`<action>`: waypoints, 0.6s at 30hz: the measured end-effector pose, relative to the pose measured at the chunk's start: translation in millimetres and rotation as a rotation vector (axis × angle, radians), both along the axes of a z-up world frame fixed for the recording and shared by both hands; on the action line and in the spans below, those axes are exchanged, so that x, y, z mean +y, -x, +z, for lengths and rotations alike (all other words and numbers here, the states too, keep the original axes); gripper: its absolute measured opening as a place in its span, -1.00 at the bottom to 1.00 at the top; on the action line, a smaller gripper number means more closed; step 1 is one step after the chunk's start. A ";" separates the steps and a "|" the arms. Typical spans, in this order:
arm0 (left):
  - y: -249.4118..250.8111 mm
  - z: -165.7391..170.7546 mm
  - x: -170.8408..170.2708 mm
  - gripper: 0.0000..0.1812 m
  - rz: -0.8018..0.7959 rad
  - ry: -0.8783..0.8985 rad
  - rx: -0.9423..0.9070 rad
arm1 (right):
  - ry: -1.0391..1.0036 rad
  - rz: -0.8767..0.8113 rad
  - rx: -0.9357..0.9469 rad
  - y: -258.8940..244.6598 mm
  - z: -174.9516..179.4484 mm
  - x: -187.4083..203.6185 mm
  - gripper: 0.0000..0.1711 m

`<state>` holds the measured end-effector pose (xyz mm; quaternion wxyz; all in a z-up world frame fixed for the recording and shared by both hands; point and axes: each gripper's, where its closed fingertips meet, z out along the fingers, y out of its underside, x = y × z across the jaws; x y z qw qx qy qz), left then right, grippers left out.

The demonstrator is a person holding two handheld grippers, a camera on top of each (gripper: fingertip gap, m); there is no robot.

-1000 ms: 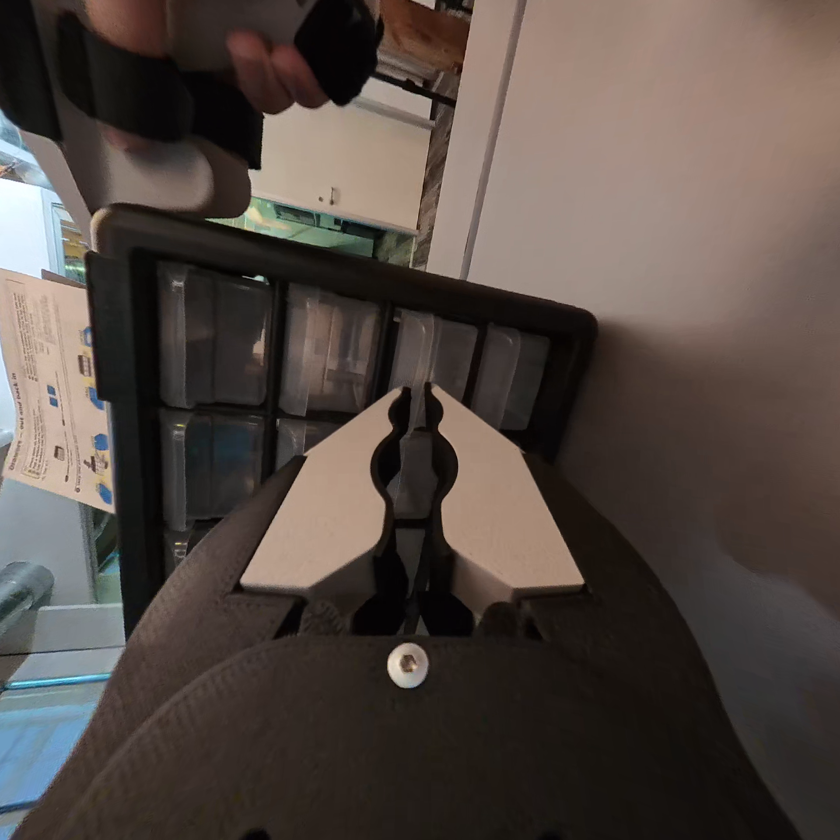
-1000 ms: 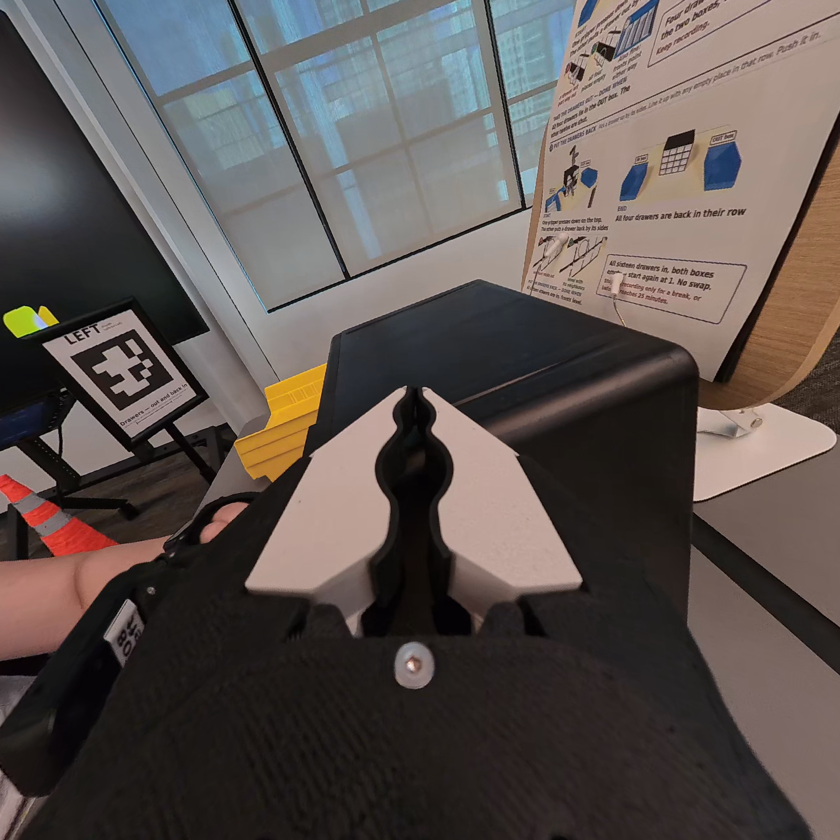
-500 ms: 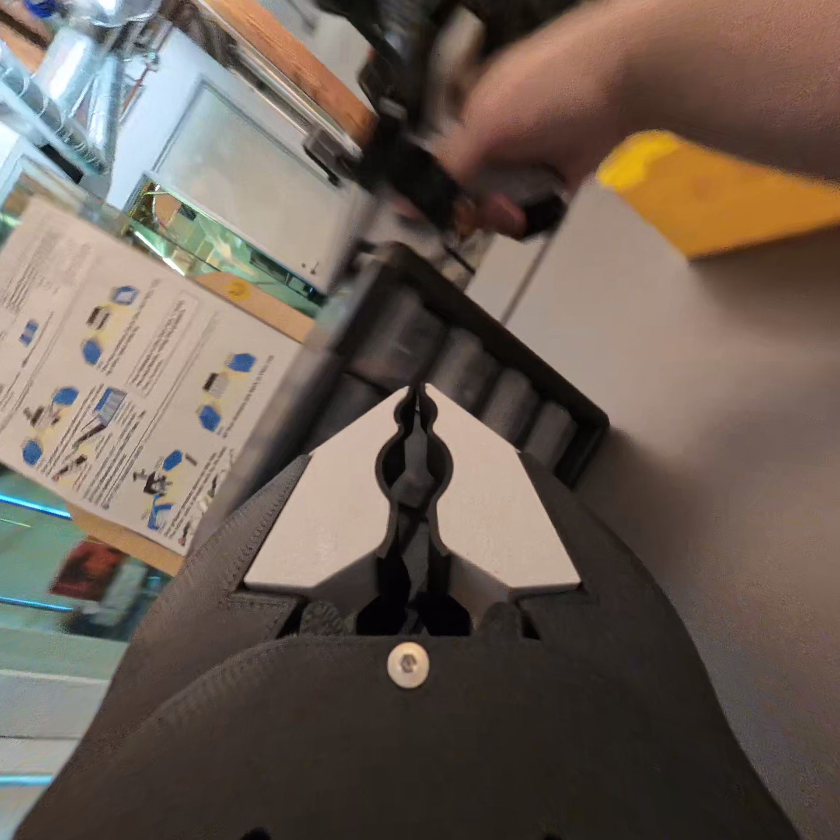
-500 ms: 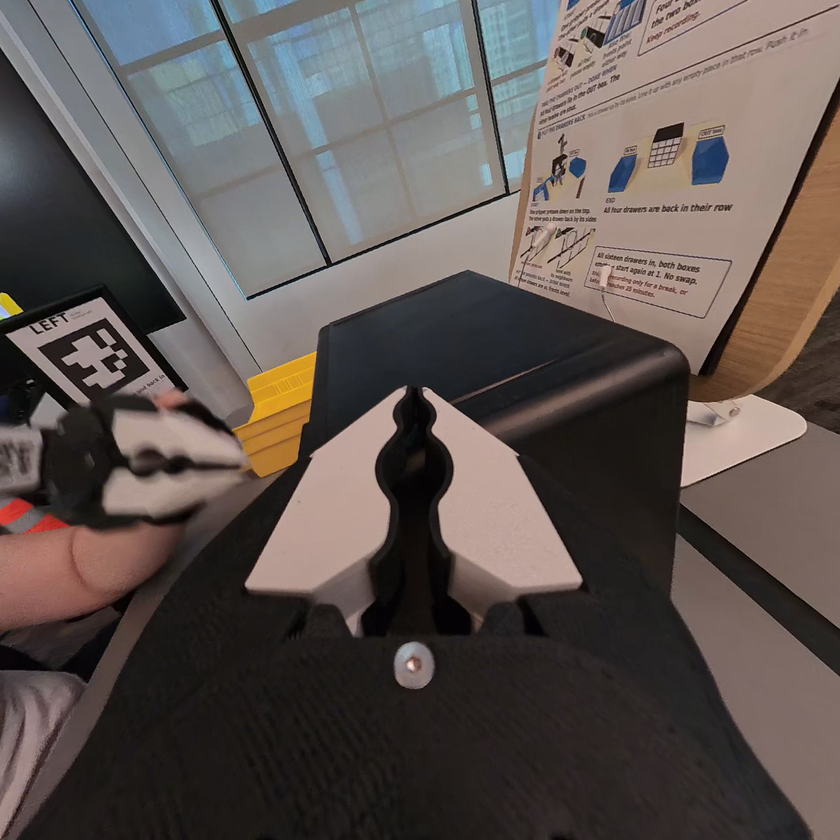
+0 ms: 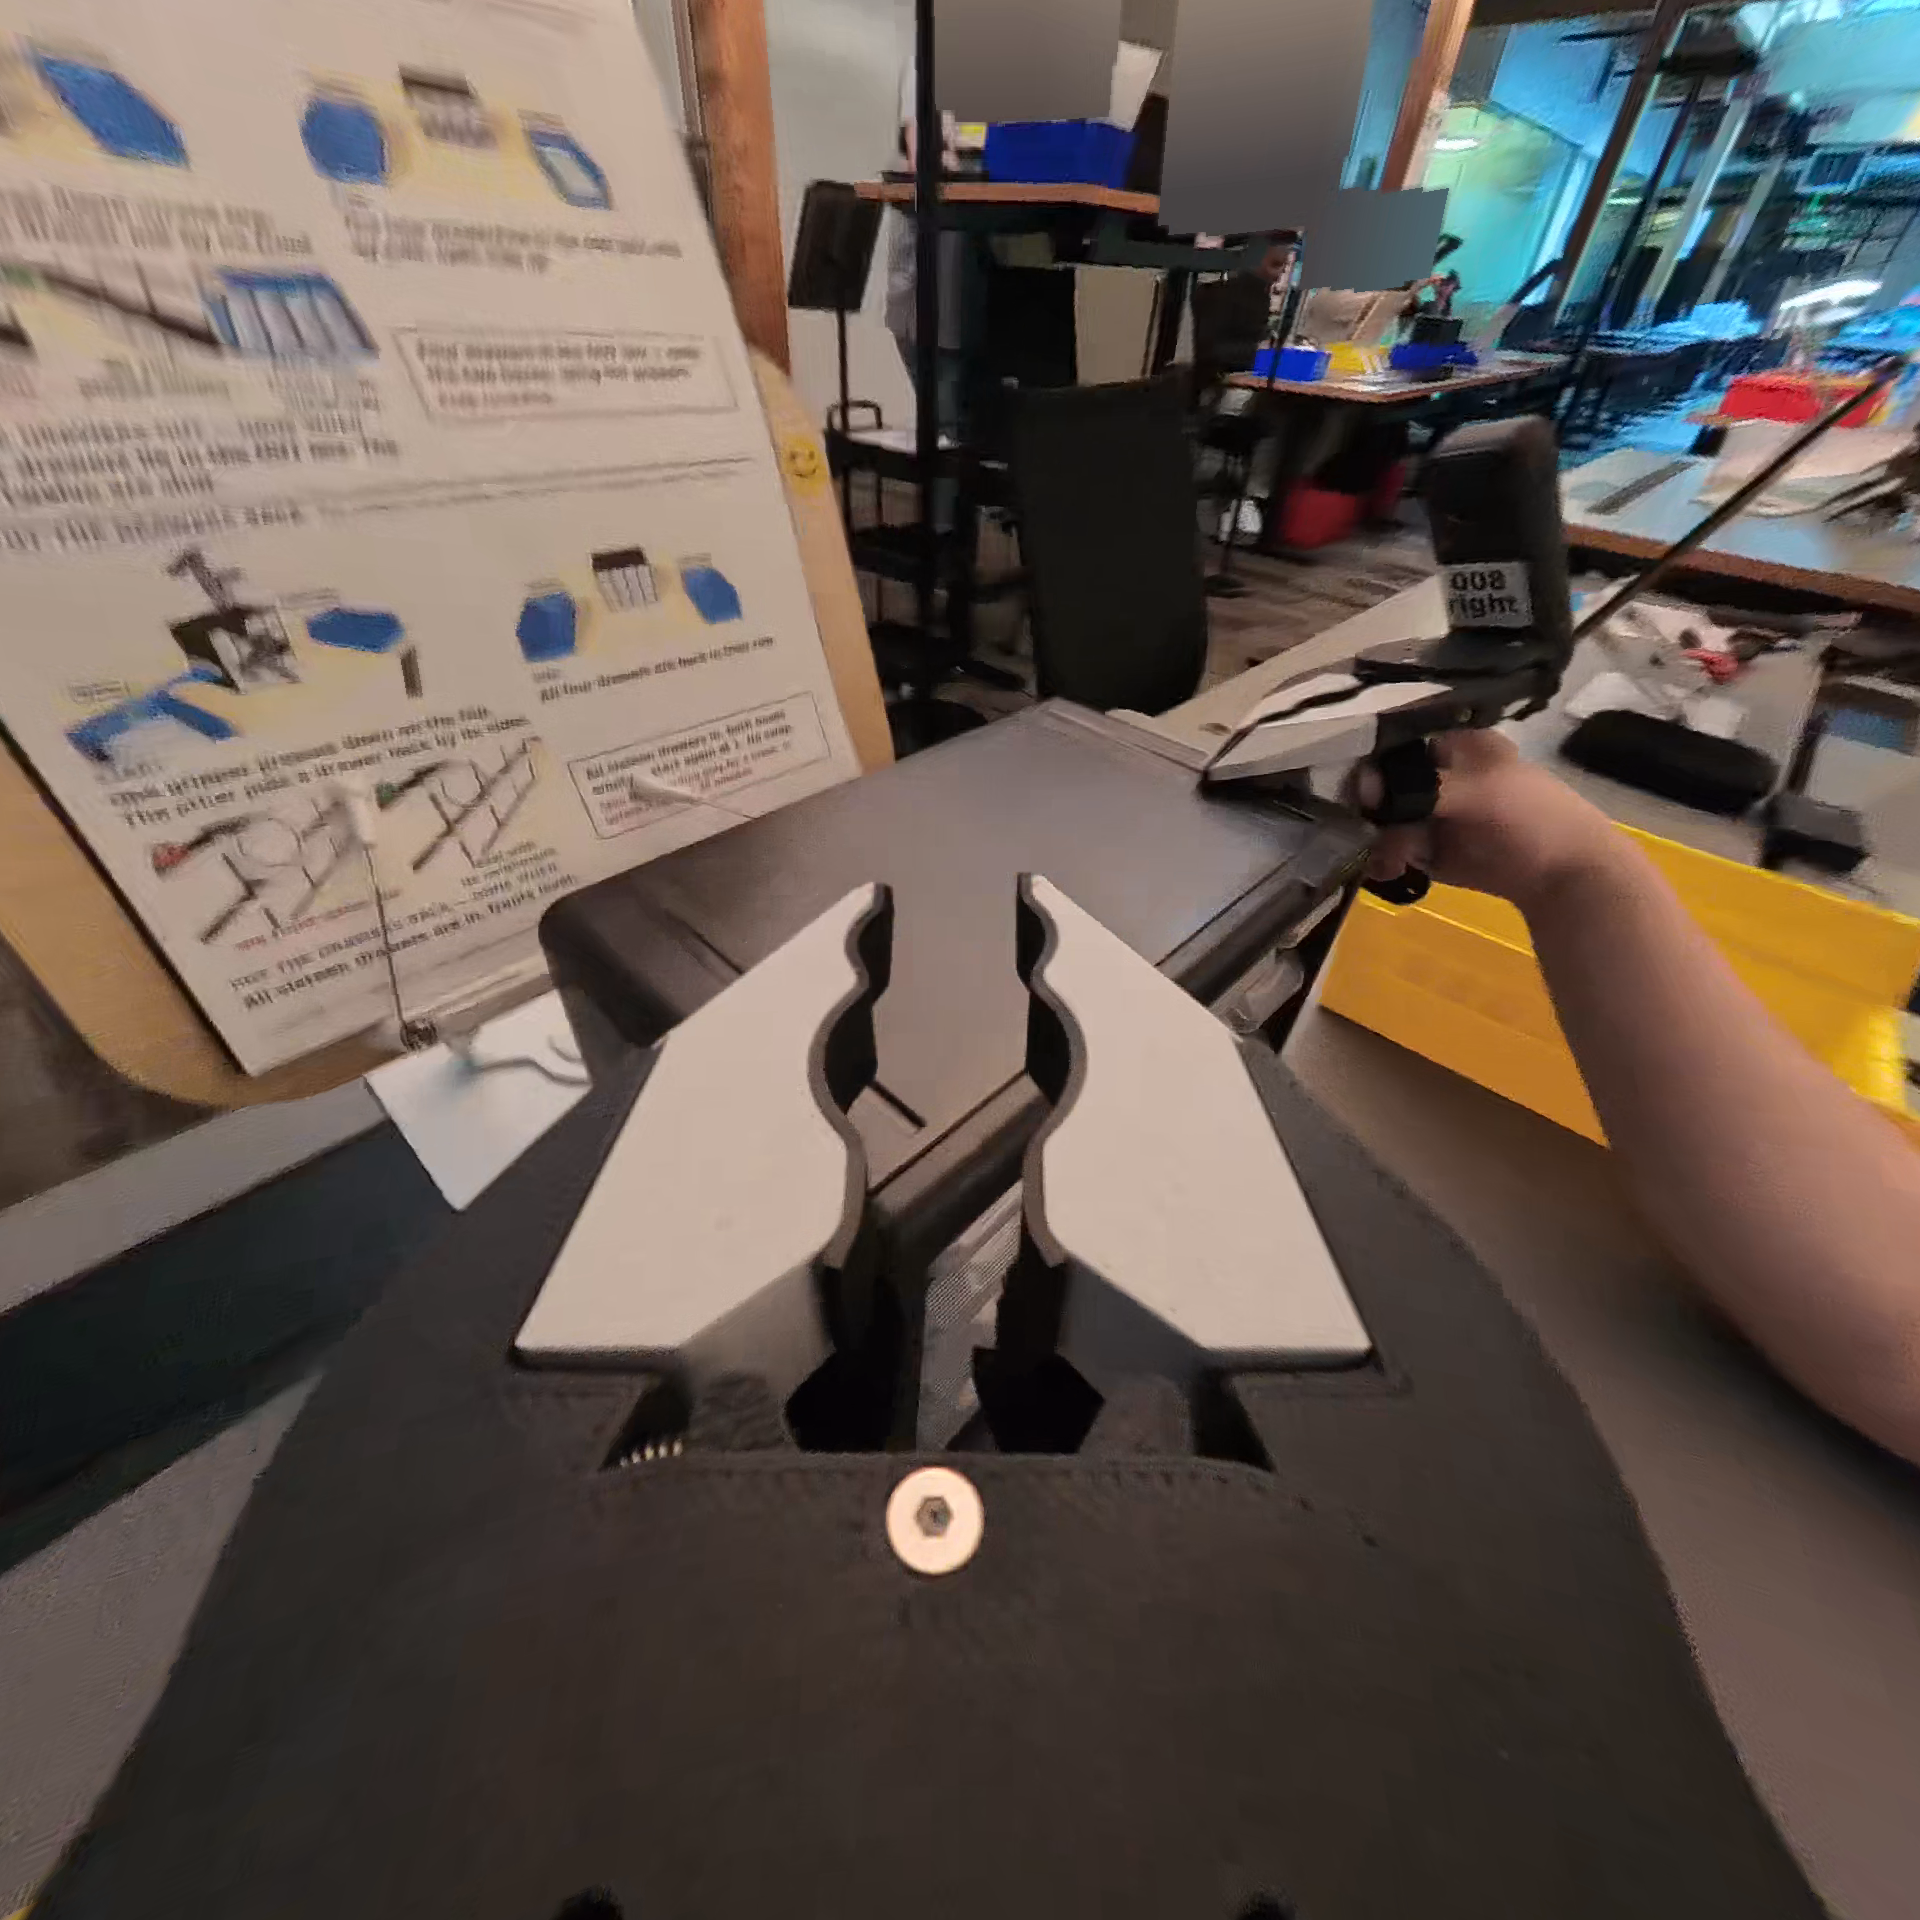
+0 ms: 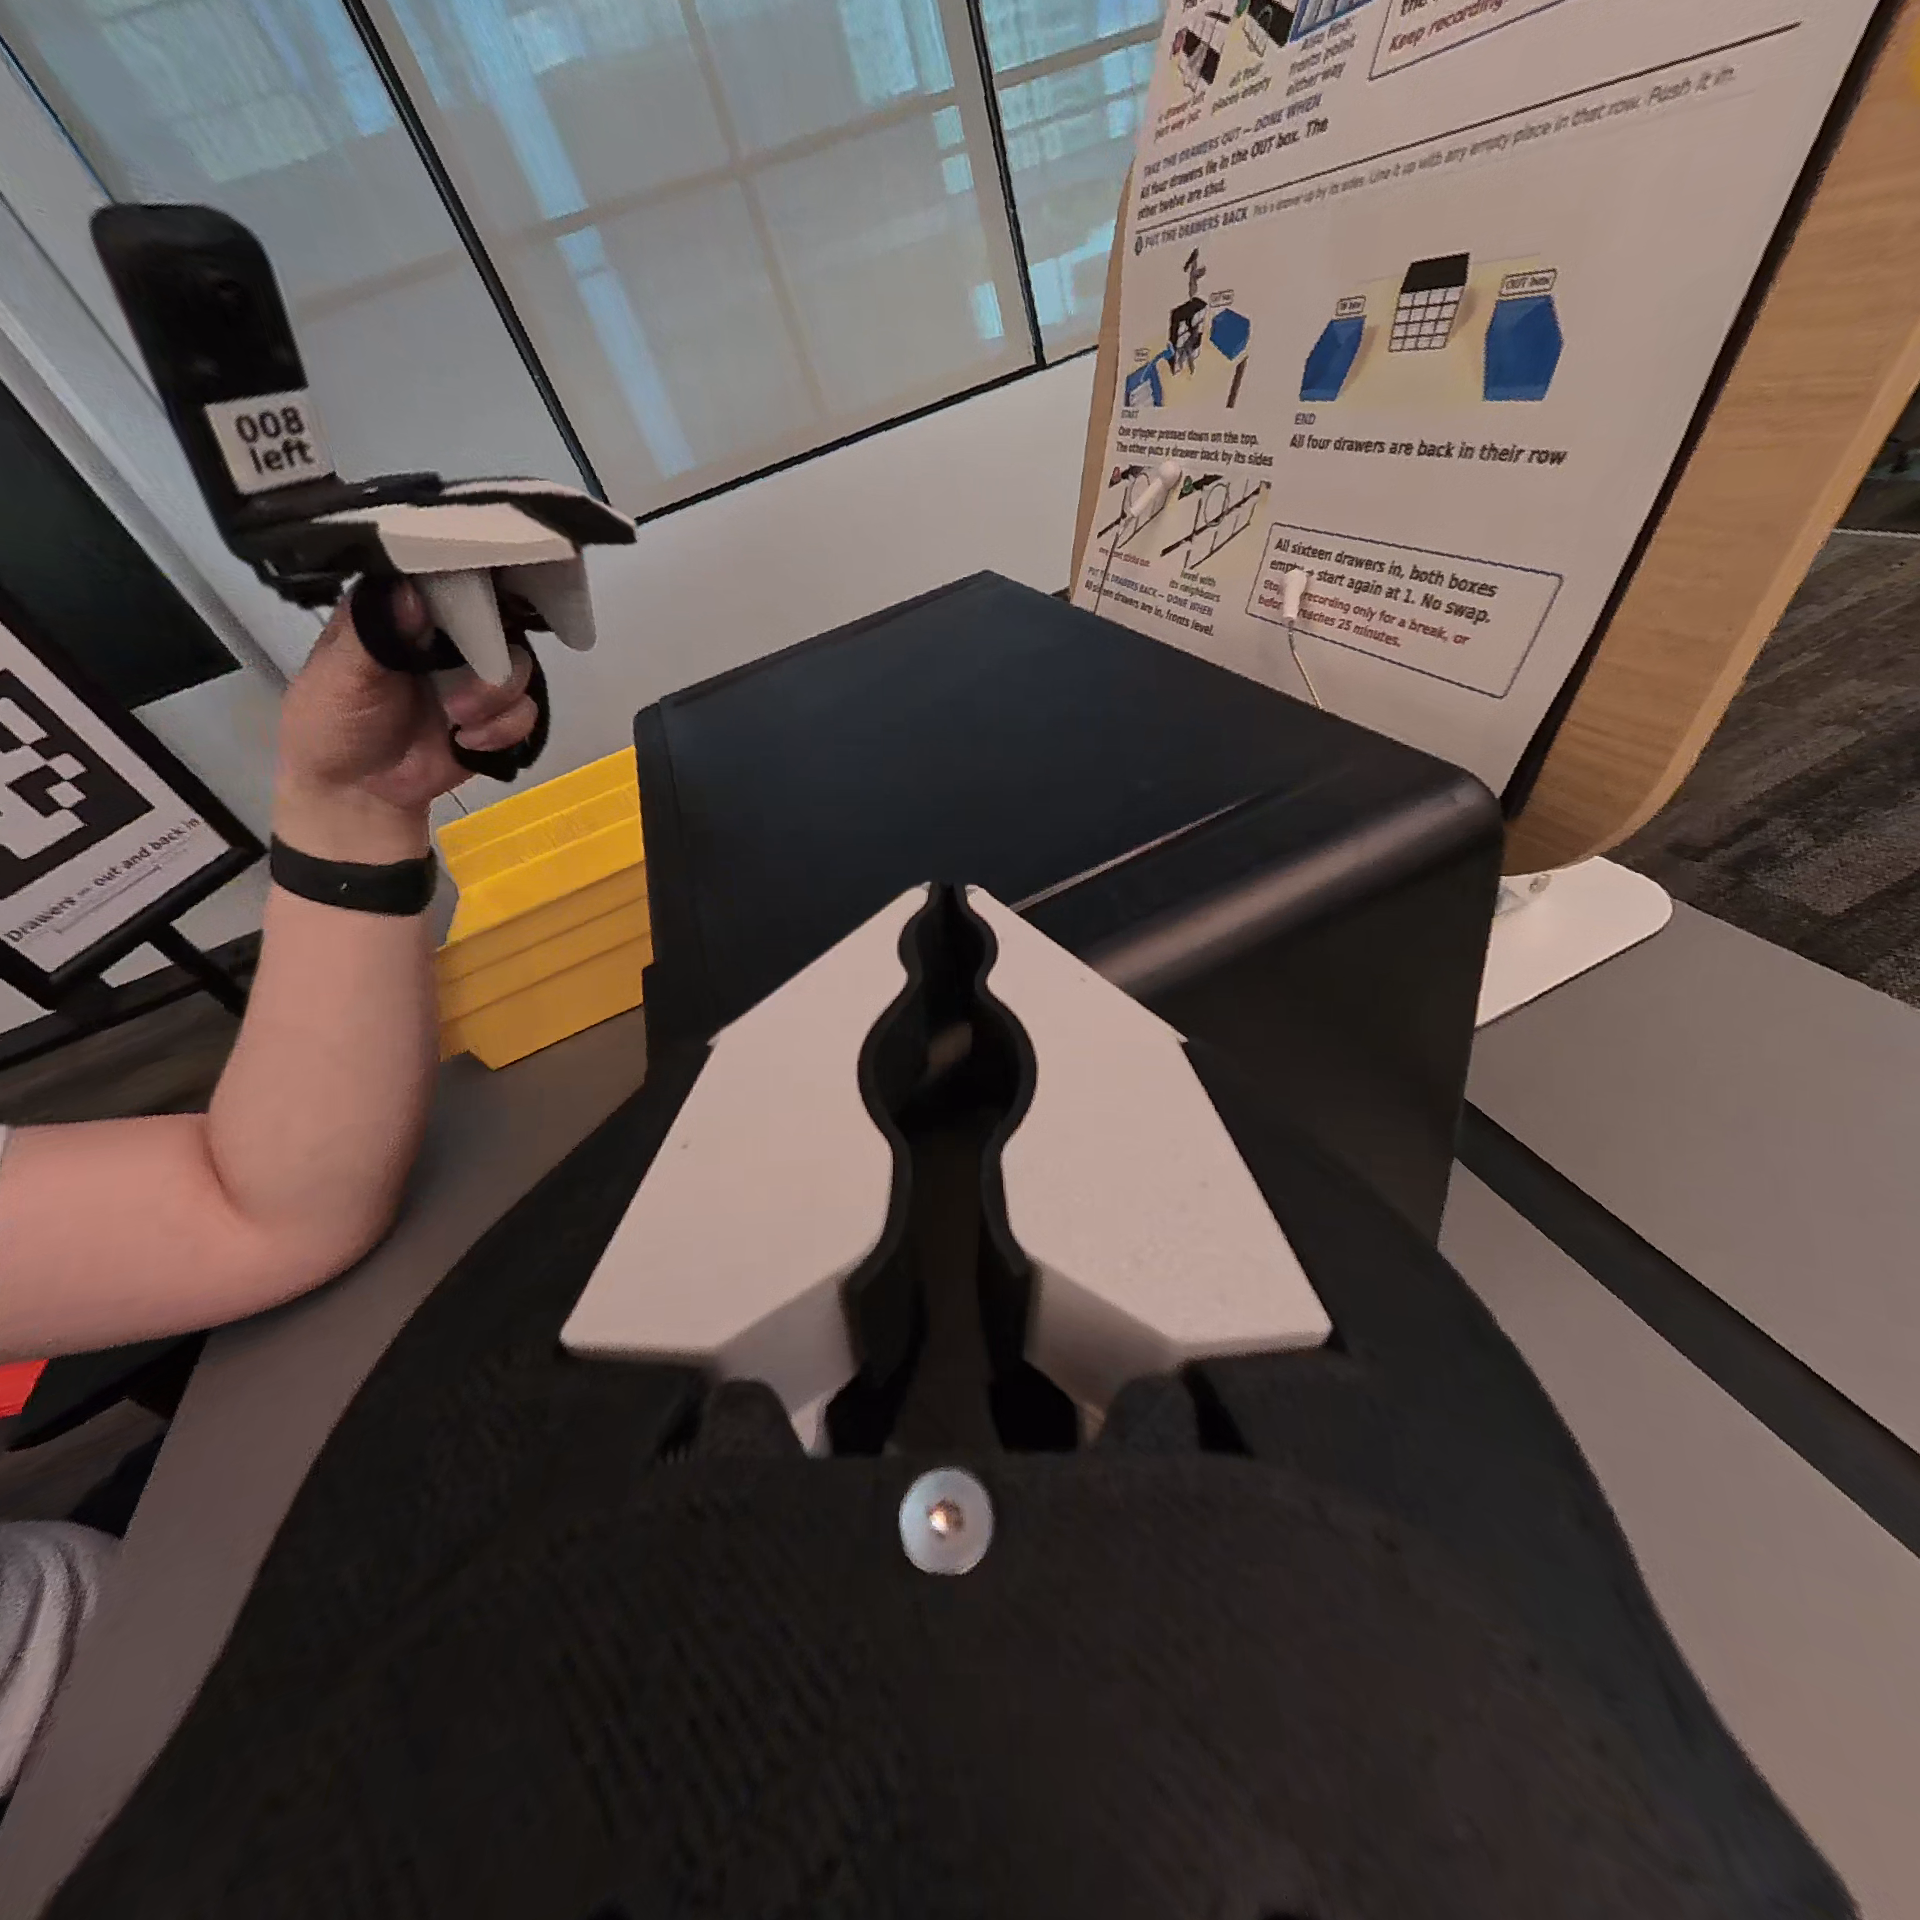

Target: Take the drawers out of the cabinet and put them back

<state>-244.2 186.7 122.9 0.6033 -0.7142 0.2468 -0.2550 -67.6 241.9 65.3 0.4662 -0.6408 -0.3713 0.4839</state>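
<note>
- Left wrist view: the left gripper [image 5: 951, 899], with two pale grey fingers on a black body, fills the lower centre of the frame. Its jaws stand apart and hold nothing.
- Behind its tips, at centre, lies the flat top of the black plastic drawer cabinet [image 5: 997, 831]. No drawer front is clearly visible from this angle.
- At the right of the frame, the right gripper [image 5: 1226, 764] rests its tips on or just above the cabinet top; contact cannot be confirmed.
- Right wrist view: the right gripper's jaws are closed, tips together, gripping nothing. The cabinet's top and rounded corner sit at centre.
- In the upper left of this frame, the left gripper is raised clear of the cabinet, well apart from it.
- A yellow plastic bin [image 6: 545, 904] sits just beside the cabinet, centre left.
- A white instruction poster on a wooden board [image 6: 1455, 343] stands behind the cabinet, upper right.
- Risk, as a judgement: if the right gripper is not pressing firmly, pulling a drawer could drag or tip the whole cabinet.
- Risk: the left gripper must travel down and around to the hidden drawer fronts, and could knock the bin or cabinet edge.
</note>
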 end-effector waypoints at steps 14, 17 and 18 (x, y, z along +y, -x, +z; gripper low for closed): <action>-3.1 -57.4 15.8 -1.00 -0.202 0.199 0.124 | -0.078 -0.093 -0.112 -2.5 1.3 2.1 -1.00; -2.9 -58.2 14.1 -1.00 -0.230 0.215 0.079 | -0.339 -0.249 -0.118 -11.9 38.1 -12.1 -0.90; -2.8 -58.1 13.8 -1.00 -0.240 0.223 0.061 | -0.457 -0.338 -0.068 -17.9 60.5 -23.4 -0.89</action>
